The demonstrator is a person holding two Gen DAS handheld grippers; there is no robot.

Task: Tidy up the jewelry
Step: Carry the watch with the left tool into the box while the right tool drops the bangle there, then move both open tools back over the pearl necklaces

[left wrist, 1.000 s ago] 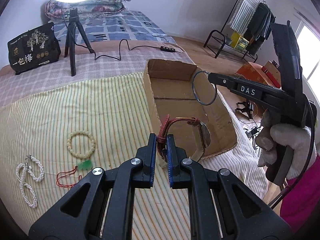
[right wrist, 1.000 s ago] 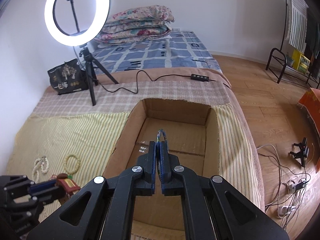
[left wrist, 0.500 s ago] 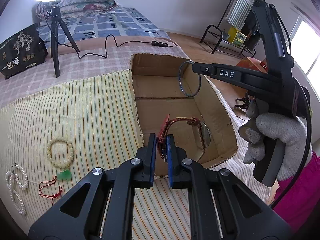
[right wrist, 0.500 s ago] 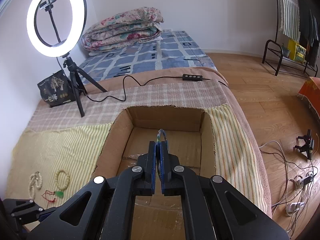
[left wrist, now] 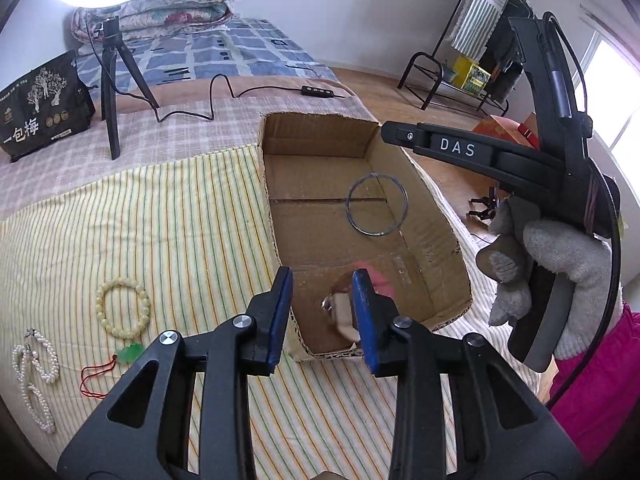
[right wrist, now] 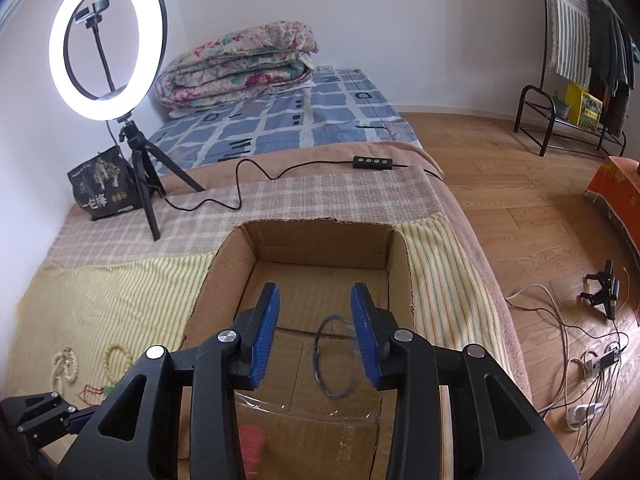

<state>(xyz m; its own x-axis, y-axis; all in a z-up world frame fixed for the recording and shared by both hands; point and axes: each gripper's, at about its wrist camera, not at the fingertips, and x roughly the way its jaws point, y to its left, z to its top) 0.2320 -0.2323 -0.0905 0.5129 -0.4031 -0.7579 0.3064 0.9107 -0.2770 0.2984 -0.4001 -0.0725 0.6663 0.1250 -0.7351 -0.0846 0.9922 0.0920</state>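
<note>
Both tools spread wide and empty over the box (left wrist: 276, 184): left tool (left wrist: 323, 312) above a blurred watch (left wrist: 344, 312) at the near end, right tool (right wrist: 314, 332) above the ring (left wrist: 377, 205). Good practice: lift straight up clear of the walls before reaching for the beads (left wrist: 122, 307), pendant (left wrist: 130, 353) and pearls (left wrist: 34, 376) on the bed.

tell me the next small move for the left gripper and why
Probably swing the left gripper away from the cardboard box toward the bead bracelet on the striped cloth. Both grippers are open and empty; the thin bangle and the blurred watch are in the box, while the bracelet, jade pendant and pearl strand are outside it.
</note>
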